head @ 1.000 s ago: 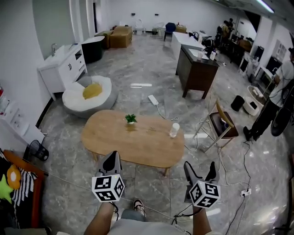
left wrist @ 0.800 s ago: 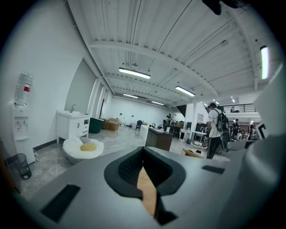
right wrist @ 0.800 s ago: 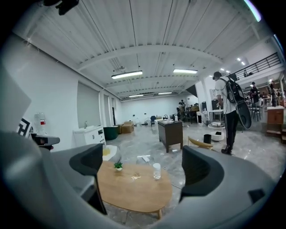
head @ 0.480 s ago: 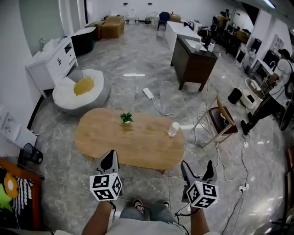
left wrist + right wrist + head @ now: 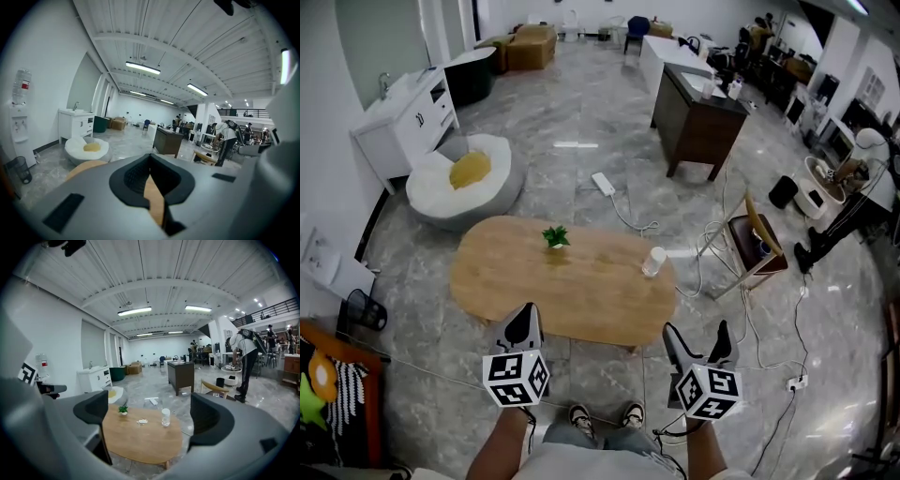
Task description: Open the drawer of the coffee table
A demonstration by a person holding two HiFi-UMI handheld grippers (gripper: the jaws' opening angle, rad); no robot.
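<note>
Approach stage: coffee table (image 5: 562,281) stood just ahead, drawer not visible from above. Left gripper (image 5: 523,325) was pinched together, empty; right gripper (image 5: 697,334) gaped wide, empty. Best bet was getting low, locating drawer, clamping squarely.

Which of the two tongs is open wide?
The right tongs: their jaws stand wide apart, with the coffee table showing between them. The left tongs are shut.

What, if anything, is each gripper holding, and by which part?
Nothing is held: the left gripper is shut on nothing, the right gripper open, both short of the coffee table.
</note>
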